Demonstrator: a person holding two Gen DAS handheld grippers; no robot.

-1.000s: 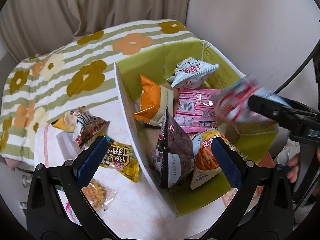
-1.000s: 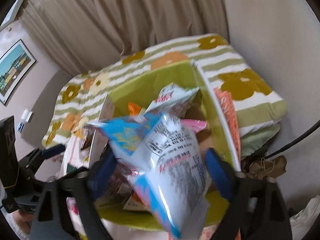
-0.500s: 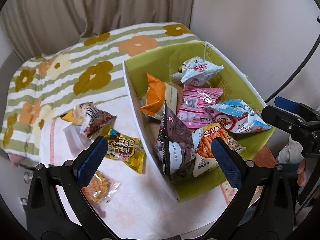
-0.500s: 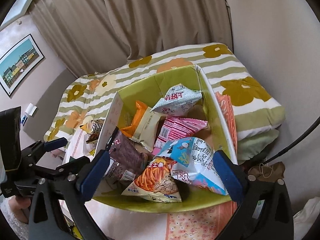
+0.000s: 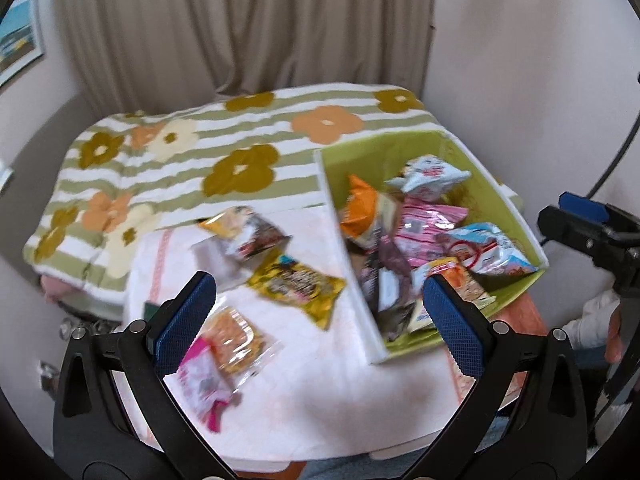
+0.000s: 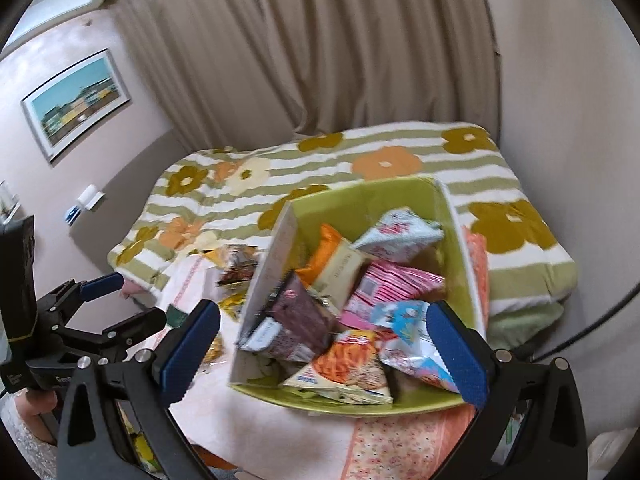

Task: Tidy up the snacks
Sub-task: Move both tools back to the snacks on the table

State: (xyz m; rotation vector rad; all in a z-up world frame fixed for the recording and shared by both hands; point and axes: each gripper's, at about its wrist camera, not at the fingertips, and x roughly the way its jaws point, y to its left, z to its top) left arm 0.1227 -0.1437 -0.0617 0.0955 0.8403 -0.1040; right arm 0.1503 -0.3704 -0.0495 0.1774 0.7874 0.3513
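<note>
One green open-topped cardboard box (image 5: 516,216) sits on the pale floral-print tabletop (image 5: 320,368), holding at least six crinkly snack packets; the light-blue foil bag (image 5: 490,250) lies at its right side. Four more packets lie loose left of the box, among them a yellow foil bag (image 5: 298,284). The left gripper (image 5: 320,320) and right gripper (image 6: 324,350) both gape wide, empty. Behind: a flower-striped quilt (image 6: 400,164), beige curtains (image 6: 320,48), one framed picture (image 6: 76,102).

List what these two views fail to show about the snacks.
- Pack labels: motion blur, both views.
- Lower packs in the green box: covered by upper packs.
- Pink packet: partly behind the left gripper fingers.
- Table packs: mostly behind the box wall, right view.
</note>
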